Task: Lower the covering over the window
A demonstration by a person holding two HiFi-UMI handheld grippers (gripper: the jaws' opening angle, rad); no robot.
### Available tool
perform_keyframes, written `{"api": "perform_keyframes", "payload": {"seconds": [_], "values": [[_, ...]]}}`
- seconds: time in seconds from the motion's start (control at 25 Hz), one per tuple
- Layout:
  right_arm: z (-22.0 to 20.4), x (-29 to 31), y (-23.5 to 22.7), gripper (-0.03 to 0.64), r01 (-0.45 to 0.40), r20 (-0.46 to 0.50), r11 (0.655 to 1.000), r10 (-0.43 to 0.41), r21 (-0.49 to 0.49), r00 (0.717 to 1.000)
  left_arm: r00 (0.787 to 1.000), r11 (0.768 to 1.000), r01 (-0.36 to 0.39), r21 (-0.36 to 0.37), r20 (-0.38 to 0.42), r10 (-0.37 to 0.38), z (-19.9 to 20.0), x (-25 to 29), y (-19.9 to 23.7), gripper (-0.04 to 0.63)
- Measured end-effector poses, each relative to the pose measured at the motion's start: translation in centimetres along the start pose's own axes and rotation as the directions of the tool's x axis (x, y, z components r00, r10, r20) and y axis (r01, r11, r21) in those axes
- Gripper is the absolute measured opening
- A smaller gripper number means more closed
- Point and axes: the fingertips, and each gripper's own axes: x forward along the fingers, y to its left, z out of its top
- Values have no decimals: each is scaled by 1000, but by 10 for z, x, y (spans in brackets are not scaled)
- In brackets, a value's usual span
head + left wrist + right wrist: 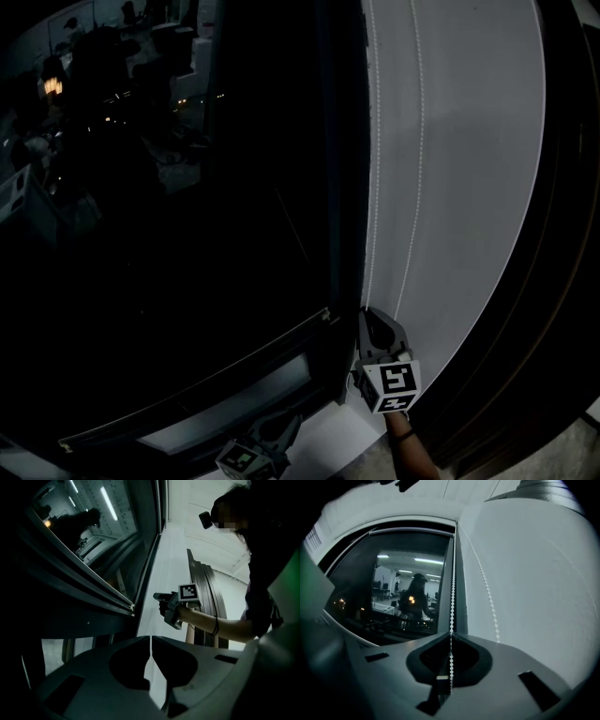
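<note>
While my right gripper (451, 635) pinches the bead chain (452, 592) just beside the window frame (460, 588), jaws clamped on the strand nearest it, I'd pull straight down along the frame, steadily, so no beads slip. My left gripper (151, 640), jaws pressed together on nothing, sits below the frame's lower corner. No covering shows over the glass (187, 234); I judge it is rolled up above the frame.

The person's right forearm (225, 629), bare with a dark band at the wrist, reaches forward and holds the right gripper (451, 637) tilted slightly upward. Its jaws are pressed together on a bead chain (452, 588). The left gripper (151, 641) sits lower and roughly level, jaws closed tip to tip, with nothing between them.
</note>
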Motion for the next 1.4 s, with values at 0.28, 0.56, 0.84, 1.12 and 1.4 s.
{"api": "perform_keyframes", "payload": {"seconds": [0.28,0.56,0.84,1.12,1.4], "values": [[-115,-39,42,12,-46,-262,996,66,80,963,996,996,86,-6,21,-86,24,22,-22,2],[-243,-120,79,12,-40,-535,986,123,163,836,983,983,179,50,22,-180,50,53,-31,41],[-311,-185,115,12,-28,-686,974,178,224,705,947,935,308,174,38,-319,96,94,-66,107],[-312,-192,116,12,0,-688,973,163,231,708,921,908,365,205,60,-384,101,95,-86,15],[-306,-204,126,14,-13,-671,964,194,265,716,927,929,311,199,150,-343,101,90,-73,3]]}}
